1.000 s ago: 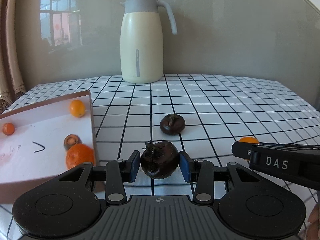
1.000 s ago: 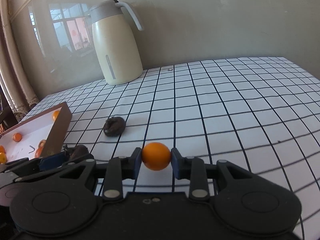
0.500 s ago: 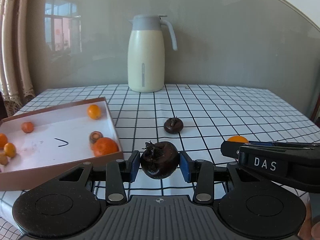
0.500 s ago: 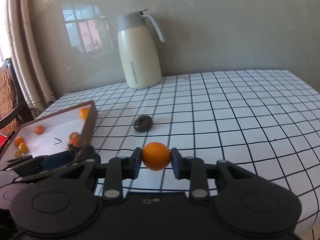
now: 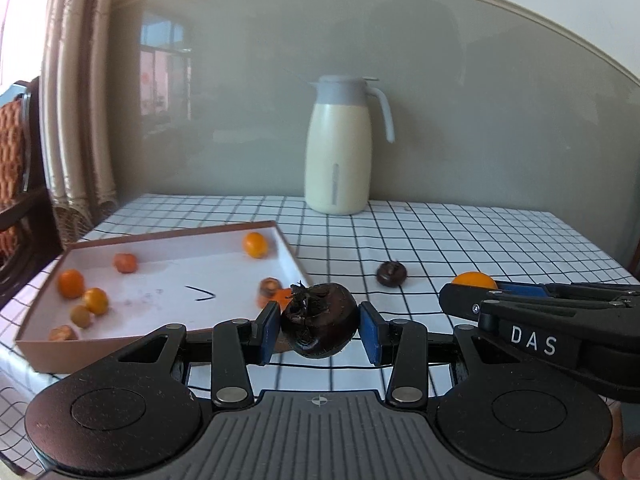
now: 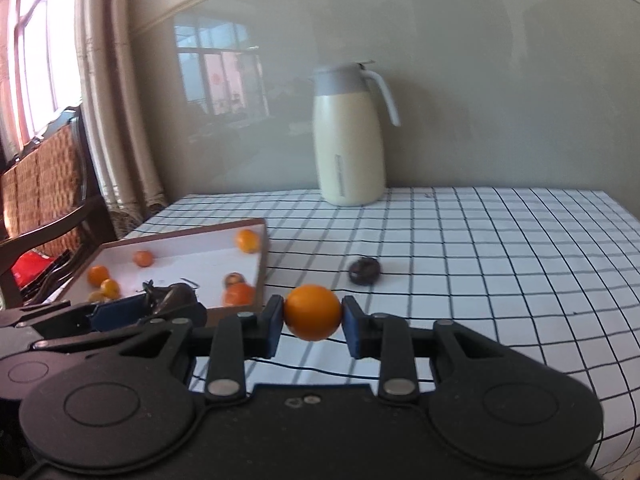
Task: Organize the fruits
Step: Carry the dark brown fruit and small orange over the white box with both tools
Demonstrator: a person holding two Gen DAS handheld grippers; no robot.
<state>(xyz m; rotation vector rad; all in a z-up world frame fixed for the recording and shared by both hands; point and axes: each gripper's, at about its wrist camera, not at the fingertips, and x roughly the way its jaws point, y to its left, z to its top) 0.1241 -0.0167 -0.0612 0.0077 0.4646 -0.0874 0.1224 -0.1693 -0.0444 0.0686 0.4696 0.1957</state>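
My left gripper (image 5: 319, 330) is shut on a dark purple mangosteen (image 5: 319, 324), held in the air near the front right corner of a shallow brown box (image 5: 100, 346). The box holds several small oranges and a brownish fruit (image 5: 269, 285). My right gripper (image 6: 313, 320) is shut on a small orange (image 6: 313, 317), held above the checked tablecloth to the right of the box (image 6: 262, 264). A second mangosteen (image 5: 391, 273) lies on the cloth right of the box; it also shows in the right wrist view (image 6: 363, 271). The right gripper shows in the left wrist view (image 5: 472, 292).
A cream jug with a grey lid (image 5: 340, 148) stands at the back of the table against the wall. A wicker chair (image 6: 44, 184) and curtains stand to the left. The table's right edge (image 6: 624, 216) falls away at the far right.
Both grippers have risen and pulled back from the table with their fruits still held. More of the box and the room now shows.
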